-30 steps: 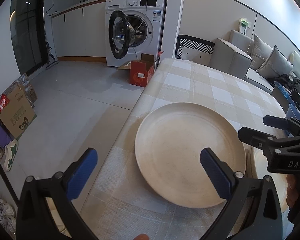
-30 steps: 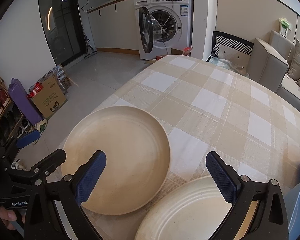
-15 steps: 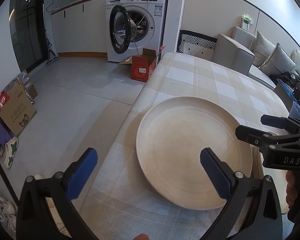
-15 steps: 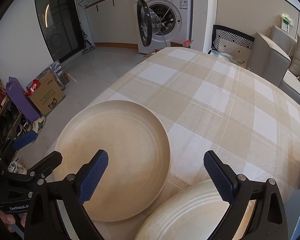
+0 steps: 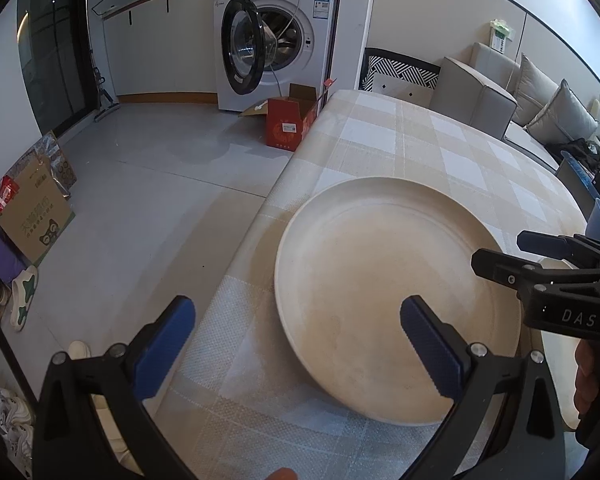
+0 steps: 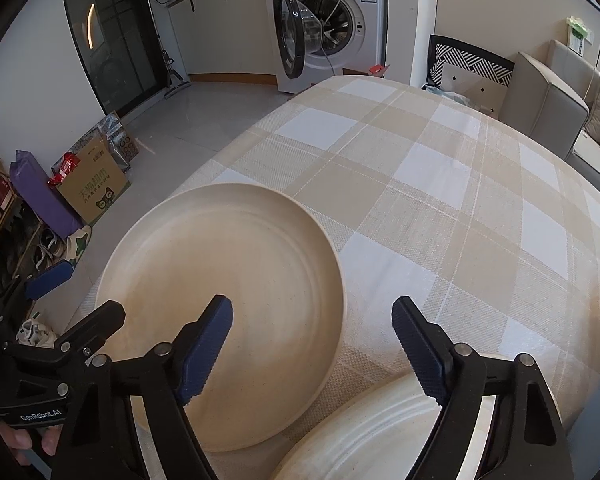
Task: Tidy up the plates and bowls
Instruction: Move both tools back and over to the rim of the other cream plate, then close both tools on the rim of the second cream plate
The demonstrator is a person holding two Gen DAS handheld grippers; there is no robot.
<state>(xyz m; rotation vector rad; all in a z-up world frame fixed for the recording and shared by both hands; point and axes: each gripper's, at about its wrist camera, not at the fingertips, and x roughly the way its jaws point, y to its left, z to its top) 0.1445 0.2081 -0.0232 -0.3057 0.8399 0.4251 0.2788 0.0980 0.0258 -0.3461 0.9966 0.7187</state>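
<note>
Left gripper (image 5: 296, 344): your jaws stand wide apart, holding nothing, above the near left rim of the beige plate.
Beige plate (image 6: 228, 304): flat on the checked tablecloth (image 6: 420, 184), by its left edge.
Right gripper (image 6: 312, 352): your jaws have just been closing, yet remain apart with nothing between them, over the plate's right rim.
Ribbed plate (image 6: 364, 440): just beside the beige one, under your right finger.

The far half of the checked table (image 6: 440, 184), from 11 to 2 o'clock, is lying bare. Near the grippers, 2 plates are filling the way: the beige plate (image 6: 236, 304) at 9 o'clock, the ridged plate (image 6: 364, 436) at 6.
</note>
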